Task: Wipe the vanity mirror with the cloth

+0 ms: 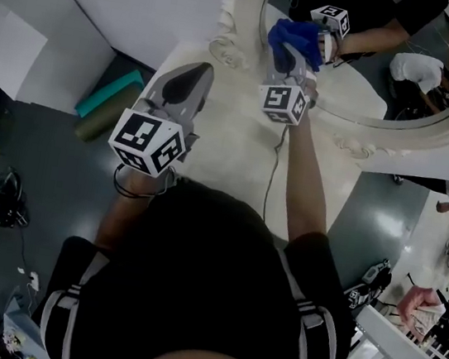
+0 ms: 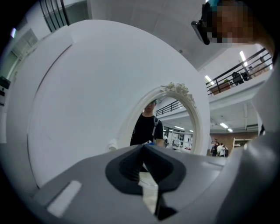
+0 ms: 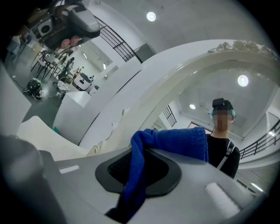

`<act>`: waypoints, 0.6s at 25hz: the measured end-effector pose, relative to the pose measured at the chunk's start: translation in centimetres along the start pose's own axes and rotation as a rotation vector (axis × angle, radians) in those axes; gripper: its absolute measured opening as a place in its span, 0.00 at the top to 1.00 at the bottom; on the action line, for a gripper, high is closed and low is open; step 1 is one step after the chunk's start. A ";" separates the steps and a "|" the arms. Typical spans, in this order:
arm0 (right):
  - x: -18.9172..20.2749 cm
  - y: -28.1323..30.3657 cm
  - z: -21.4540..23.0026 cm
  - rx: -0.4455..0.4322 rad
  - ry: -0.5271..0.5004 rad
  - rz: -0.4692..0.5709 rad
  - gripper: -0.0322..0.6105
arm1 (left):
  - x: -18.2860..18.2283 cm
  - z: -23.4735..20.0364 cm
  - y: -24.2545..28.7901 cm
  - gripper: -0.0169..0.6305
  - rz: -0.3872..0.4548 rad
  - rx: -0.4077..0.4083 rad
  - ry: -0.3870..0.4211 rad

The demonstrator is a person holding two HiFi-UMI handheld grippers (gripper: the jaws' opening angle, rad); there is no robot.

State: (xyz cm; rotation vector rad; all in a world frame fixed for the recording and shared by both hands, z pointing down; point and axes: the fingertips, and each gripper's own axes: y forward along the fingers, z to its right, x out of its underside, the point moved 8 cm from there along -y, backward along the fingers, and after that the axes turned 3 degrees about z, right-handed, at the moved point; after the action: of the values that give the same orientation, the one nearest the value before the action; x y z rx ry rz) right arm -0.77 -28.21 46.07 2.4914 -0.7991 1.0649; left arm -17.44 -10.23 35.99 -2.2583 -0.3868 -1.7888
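Observation:
The vanity mirror (image 1: 373, 80) is oval with an ornate cream frame (image 1: 251, 15) and stands at the top right of the head view. My right gripper (image 1: 291, 57) is shut on a blue cloth (image 1: 296, 36), which it holds against the glass just inside the frame's lower left edge. In the right gripper view the cloth (image 3: 175, 142) hangs folded out of the jaws, in front of the mirror (image 3: 245, 118). My left gripper (image 1: 201, 69) hovers shut and empty over the vanity top, left of the mirror. Its closed jaws (image 2: 143, 148) face the mirror (image 2: 175, 124) from a distance.
The cream vanity top (image 1: 238, 147) runs below the mirror, with a thin cable (image 1: 273, 169) lying across it. A large white round panel (image 2: 87, 87) backs the mirror. On the dark floor to the left lie a teal mat (image 1: 108, 92) and a white board (image 1: 5, 54).

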 end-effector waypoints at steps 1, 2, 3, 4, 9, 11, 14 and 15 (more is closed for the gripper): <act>0.3 0.0 -0.2 -0.004 0.018 -0.003 0.87 | 0.1 -0.1 -0.3 0.96 -0.002 -0.005 -0.001; 0.5 0.1 -0.4 -0.006 0.031 -0.006 0.87 | 0.1 -0.2 -0.6 0.96 -0.003 -0.009 -0.002; 0.5 0.1 -0.4 -0.008 0.040 -0.007 0.87 | 0.1 -0.3 -0.9 0.96 -0.004 -0.012 -0.003; 0.4 0.1 -0.3 -0.014 0.046 -0.007 0.87 | 0.1 -0.3 -1.1 0.96 -0.004 -0.014 -0.005; -0.6 -2.1 0.1 -0.003 0.047 0.113 0.87 | 0.2 0.0 -1.7 0.96 -0.006 -0.006 -0.009; -1.5 -4.0 0.6 0.028 0.108 0.195 0.87 | 0.3 0.1 -1.7 0.96 -0.011 0.004 -0.010; -2.6 -7.2 1.9 0.108 0.290 0.316 0.88 | 0.5 0.4 -1.4 0.96 -0.018 0.025 -0.010; -2.7 -8.5 2.4 0.139 0.356 0.340 0.88 | 0.6 0.6 -1.4 0.96 -0.021 0.035 -0.011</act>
State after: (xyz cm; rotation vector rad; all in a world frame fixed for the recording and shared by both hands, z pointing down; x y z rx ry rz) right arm 4.13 -21.65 41.86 2.2163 -1.0870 1.6734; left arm -17.27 -8.72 36.48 -2.2496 -0.4416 -1.7664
